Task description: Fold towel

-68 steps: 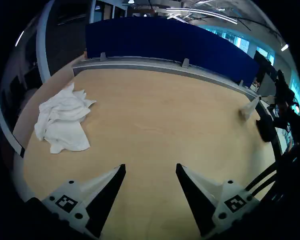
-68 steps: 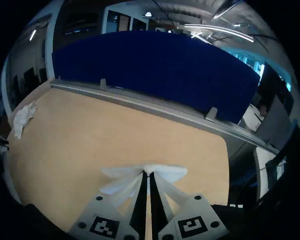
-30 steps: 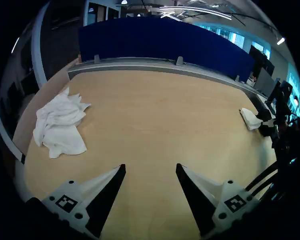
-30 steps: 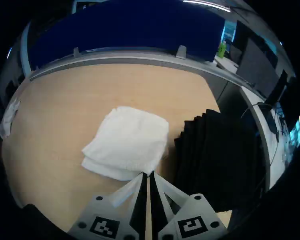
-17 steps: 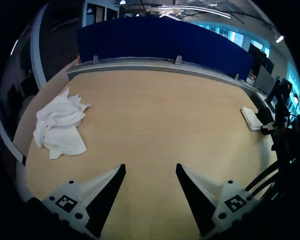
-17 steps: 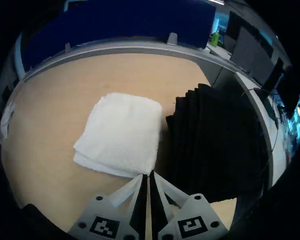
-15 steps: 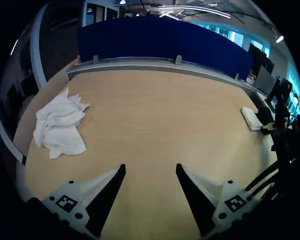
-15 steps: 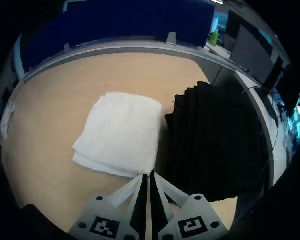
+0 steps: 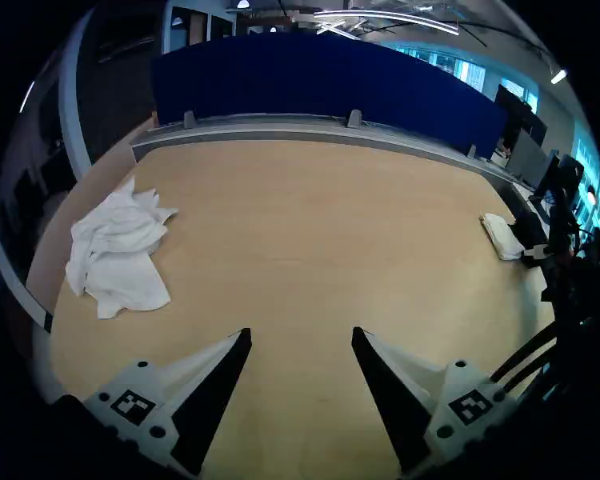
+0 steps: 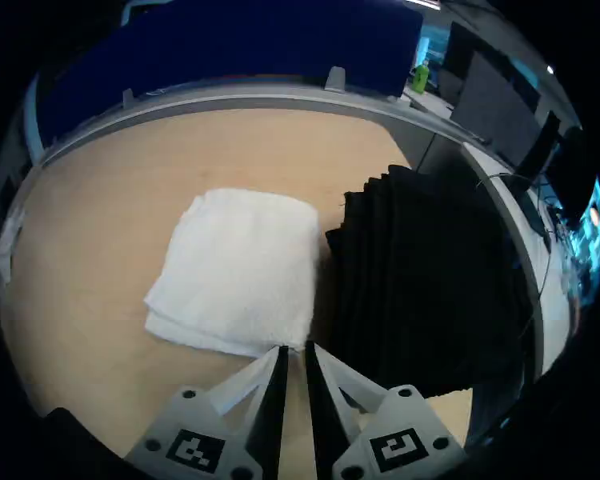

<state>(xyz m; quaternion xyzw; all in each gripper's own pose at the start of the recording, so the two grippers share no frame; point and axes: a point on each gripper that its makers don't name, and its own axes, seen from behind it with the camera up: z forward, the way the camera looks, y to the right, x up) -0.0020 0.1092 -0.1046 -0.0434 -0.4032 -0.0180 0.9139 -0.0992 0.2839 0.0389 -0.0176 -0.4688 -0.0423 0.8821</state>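
A neatly folded white towel (image 10: pixel 236 268) lies flat on the wooden table (image 10: pixel 108 216), just ahead of my right gripper (image 10: pixel 295 349). The right gripper's fingers stand a little apart with nothing between them, their tips at the towel's near edge. The same folded towel (image 9: pixel 503 237) appears small at the table's far right in the left gripper view. A crumpled white towel (image 9: pixel 118 248) lies in a heap near the table's left edge. My left gripper (image 9: pixel 300 330) hovers open over bare wood (image 9: pixel 316 224), well clear of both towels.
A stack of black folded cloth (image 10: pixel 432 272) sits tight against the folded towel's right side, at the table's end. A blue divider (image 9: pixel 316 80) on a grey rail (image 9: pixel 300 128) closes off the far edge. Dark monitors and gear (image 9: pixel 568 232) stand past the right end.
The right gripper carried the towel to the table's right end, set it beside the black stack, and its fingers have just parted slightly. The left gripper has barely moved.
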